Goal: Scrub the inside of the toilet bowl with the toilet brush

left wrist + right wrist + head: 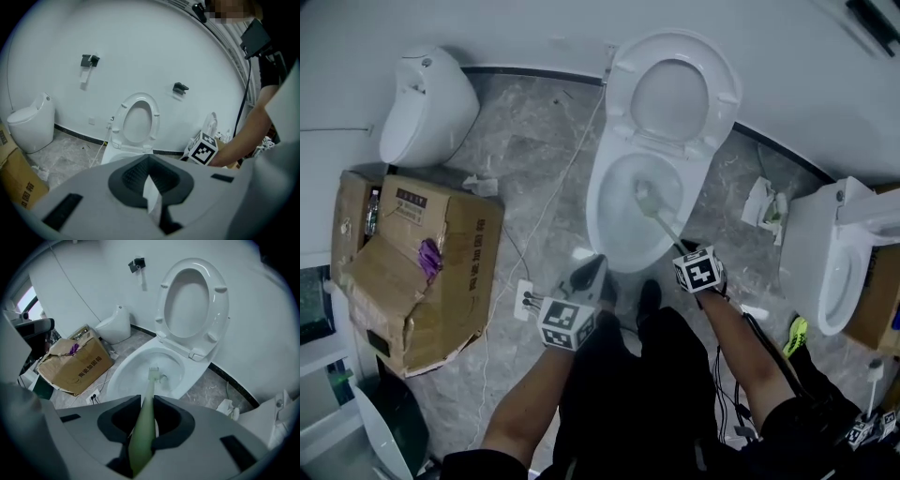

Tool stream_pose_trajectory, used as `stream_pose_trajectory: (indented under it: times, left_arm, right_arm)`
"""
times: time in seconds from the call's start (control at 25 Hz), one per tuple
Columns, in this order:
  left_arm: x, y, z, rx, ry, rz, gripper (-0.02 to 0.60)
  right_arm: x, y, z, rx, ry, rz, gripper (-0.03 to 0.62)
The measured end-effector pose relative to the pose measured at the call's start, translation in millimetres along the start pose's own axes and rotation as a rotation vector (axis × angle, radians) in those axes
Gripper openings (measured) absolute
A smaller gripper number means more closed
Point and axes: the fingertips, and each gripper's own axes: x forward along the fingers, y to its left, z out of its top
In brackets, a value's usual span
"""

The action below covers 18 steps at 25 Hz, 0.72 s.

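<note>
- The toilet bowl [598, 216] is open from above, with its seat and lid [675, 89] tipped back against the wall.
- The toilet brush [649, 197] fills the bowl's middle.
- Left: bare floor as far as the cardboard box [422, 272], crossed by a white cable [546, 211].
- Right: a narrower gap before a second toilet [825, 262].

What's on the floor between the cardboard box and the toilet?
Head view: a white cable crosses the floor between the cardboard box and the toilet, running toward a power strip near the box's corner. Otherwise bare floor.
</note>
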Motion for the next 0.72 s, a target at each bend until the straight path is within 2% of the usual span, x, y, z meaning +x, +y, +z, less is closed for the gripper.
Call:
stream_pose_trajectory:
  times: [0.28, 0.44, 0.72]
  left_arm:
    - [-30.0, -20.5, 41.2, -0.006, -0.073, 0.043, 0.008]
    - [-49.3, -33.5, 60.7, 0.007, -0.110, 0.056, 0.008]
    - [-87.5, -45.0, 92.9, 0.026, -0.168, 0.090, 0.009]
  right_arm:
    - [-45.0, 18.1, 28.1, -0.011, -0.077, 0.056, 0.092]
    - [-75.9, 30.5, 49.1, -0.057, -0.137, 0.079, 0.092]
    - [-125.8, 42.0, 72.9, -0.071, -0.218, 0.084, 0.092]
